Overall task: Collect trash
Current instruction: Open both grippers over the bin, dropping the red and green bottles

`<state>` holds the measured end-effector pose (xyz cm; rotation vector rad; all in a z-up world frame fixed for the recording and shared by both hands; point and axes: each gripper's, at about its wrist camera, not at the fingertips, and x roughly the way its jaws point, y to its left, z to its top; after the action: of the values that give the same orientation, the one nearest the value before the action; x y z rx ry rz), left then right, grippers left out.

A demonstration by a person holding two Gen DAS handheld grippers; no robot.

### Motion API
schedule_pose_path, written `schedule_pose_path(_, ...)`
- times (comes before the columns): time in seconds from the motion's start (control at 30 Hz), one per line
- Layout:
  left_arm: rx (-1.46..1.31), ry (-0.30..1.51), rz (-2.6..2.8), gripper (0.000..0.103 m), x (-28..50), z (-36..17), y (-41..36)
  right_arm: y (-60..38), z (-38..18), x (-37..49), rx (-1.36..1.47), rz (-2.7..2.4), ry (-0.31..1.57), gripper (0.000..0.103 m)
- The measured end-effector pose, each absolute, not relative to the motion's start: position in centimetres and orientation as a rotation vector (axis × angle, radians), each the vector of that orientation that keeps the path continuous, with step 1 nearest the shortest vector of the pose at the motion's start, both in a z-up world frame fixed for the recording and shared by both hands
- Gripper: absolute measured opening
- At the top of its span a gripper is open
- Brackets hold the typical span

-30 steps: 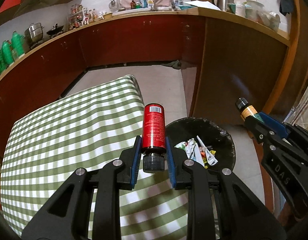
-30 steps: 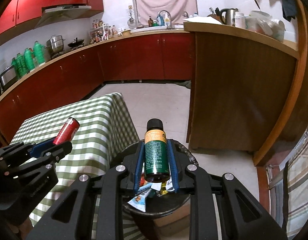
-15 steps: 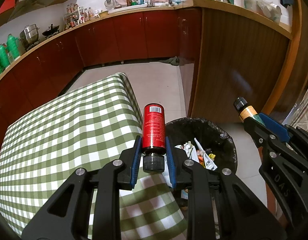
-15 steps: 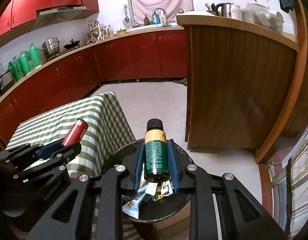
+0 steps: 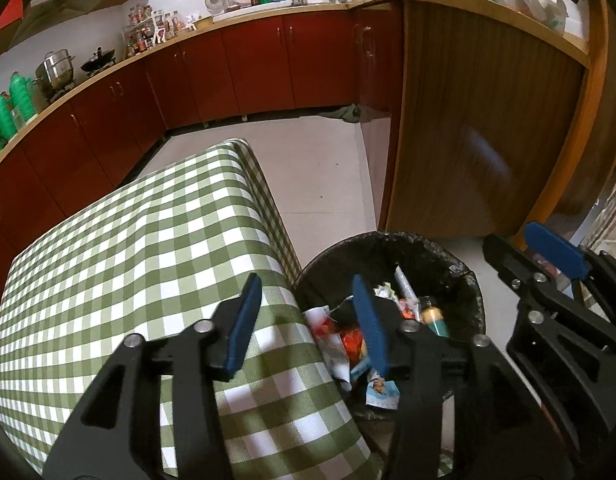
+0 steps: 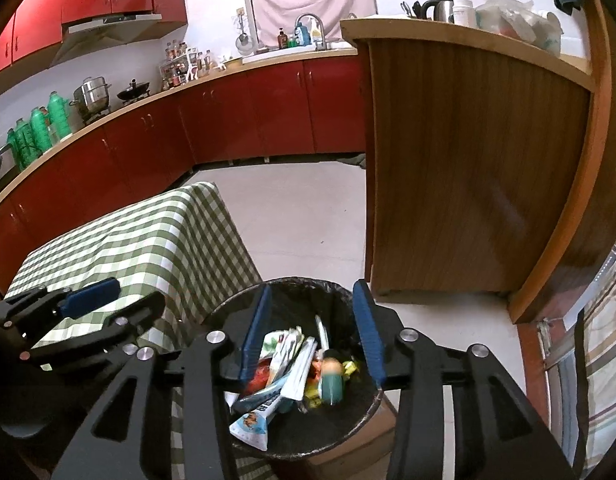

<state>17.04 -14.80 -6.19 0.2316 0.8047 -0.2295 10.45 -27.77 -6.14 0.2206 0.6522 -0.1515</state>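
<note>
A black-lined trash bin (image 5: 464,280) stands beside the table, holding wrappers and the green bottle (image 5: 432,317) with its orange band. In the right wrist view the green bottle (image 6: 332,380) lies blurred among the wrappers (image 6: 291,356) in the bin (image 6: 299,283). A red patch (image 5: 352,342) shows under the wrappers; I cannot tell if it is the red bottle. My left gripper (image 5: 305,320) hangs open and empty over the table corner and bin rim. My right gripper (image 6: 311,330) is open and empty above the bin.
The green-checked tablecloth (image 5: 147,248) covers the table left of the bin. A wooden counter panel (image 5: 476,132) rises behind the bin, and red cabinets (image 5: 243,60) line the far wall. Tiled floor (image 5: 320,176) lies between them.
Both grippers have opened. The red bottle has left the left gripper and the green bottle has left the right one; the green bottle now lies in the bin.
</note>
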Motion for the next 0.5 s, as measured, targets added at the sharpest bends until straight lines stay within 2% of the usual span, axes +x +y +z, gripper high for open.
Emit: schedule_pose_path(0.5,0.21,0.809,-0.228,0.057,17.04,-6.25,-14.37,-27.83,-5.33,9.85,0.2,-0.204,0.625,0.069)
